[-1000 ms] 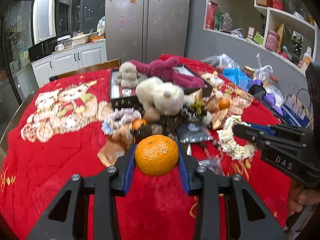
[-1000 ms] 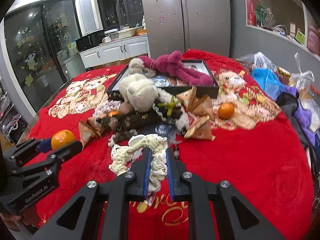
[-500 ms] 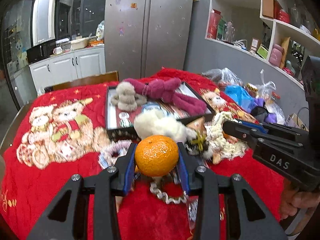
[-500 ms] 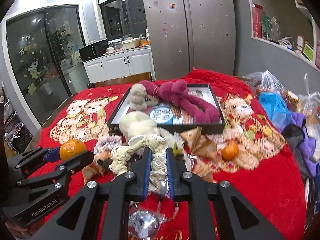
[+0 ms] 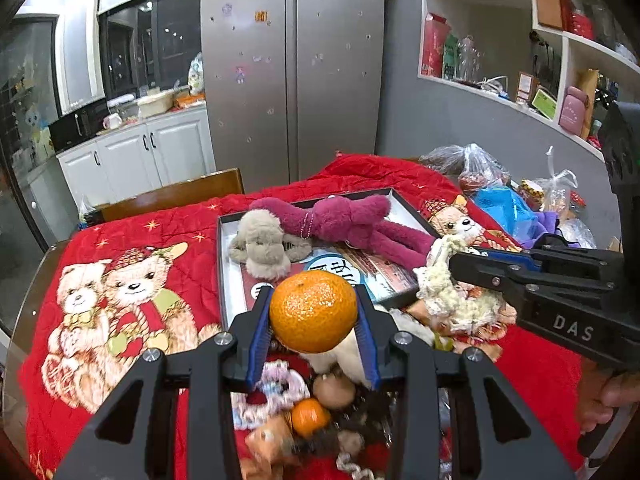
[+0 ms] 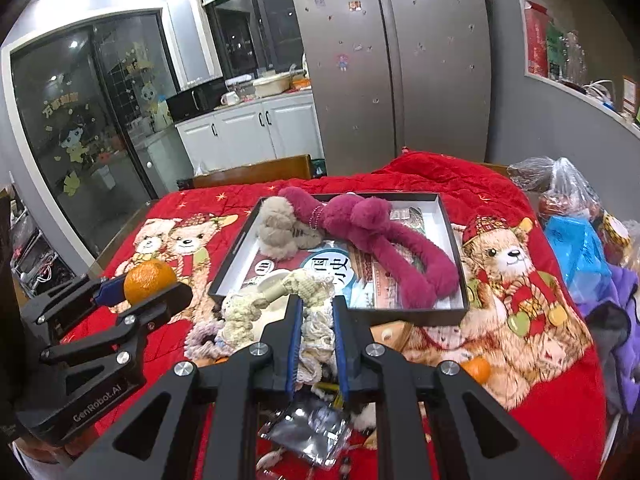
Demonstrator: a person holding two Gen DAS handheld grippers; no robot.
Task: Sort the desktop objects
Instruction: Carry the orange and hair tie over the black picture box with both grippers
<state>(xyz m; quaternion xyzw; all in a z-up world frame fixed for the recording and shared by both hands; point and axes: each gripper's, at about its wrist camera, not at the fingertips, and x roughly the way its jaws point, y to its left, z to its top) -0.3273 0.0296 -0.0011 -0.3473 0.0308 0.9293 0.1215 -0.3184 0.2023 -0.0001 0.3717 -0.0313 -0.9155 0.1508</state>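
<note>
Both loads now up off the worktop and nearer the tray (image 6: 452,240): left gripper (image 5: 314,312) clamped on orange (image 5: 313,311), right gripper (image 6: 316,320) jaws pinched on knitted toy (image 6: 308,292). Drop-off next, likely.

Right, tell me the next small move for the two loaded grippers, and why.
Probably carry both on over the black tray and lower them. The left gripper is clamped on a tangerine, the right gripper on a cream knitted toy, both near the tray's front edge, where plush toys already lie.
</note>
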